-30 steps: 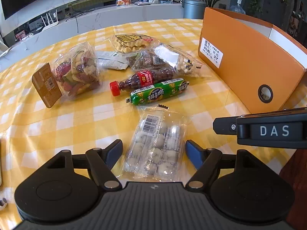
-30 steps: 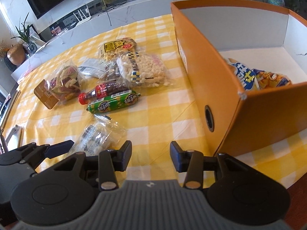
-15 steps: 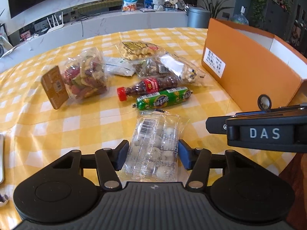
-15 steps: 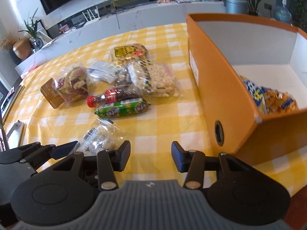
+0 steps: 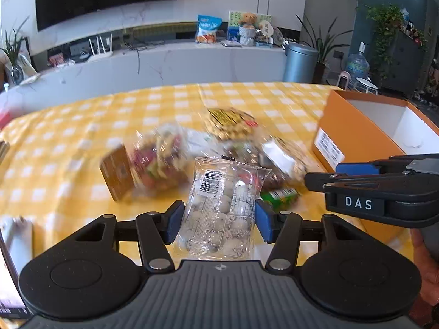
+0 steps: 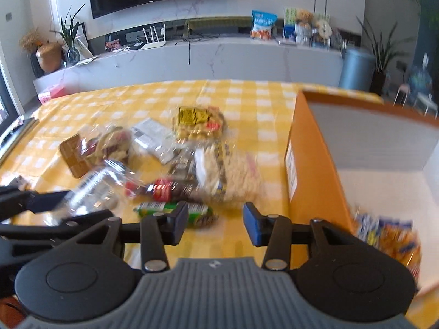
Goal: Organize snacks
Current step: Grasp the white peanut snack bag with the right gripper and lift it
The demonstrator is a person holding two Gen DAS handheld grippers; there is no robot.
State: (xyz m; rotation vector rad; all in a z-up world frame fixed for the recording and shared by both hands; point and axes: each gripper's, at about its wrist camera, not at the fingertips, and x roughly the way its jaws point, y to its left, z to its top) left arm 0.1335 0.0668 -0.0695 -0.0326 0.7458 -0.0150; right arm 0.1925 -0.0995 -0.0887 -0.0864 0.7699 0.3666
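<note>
Snack packet [image 5: 219, 208] now gripped, lifted.

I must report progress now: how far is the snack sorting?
Done: some blue and orange snack packets lie in the orange cardboard box.
In hand: the left gripper holds a clear bag of pale round snacks; the right gripper is empty.
Left: several bags, a small red-capped bottle and a green tube remain on the table.

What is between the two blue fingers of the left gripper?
A clear packet of pale round snacks sits between the left gripper's blue fingers, pinched on both sides and lifted off the yellow checked table. The left wrist view shows it.
</note>
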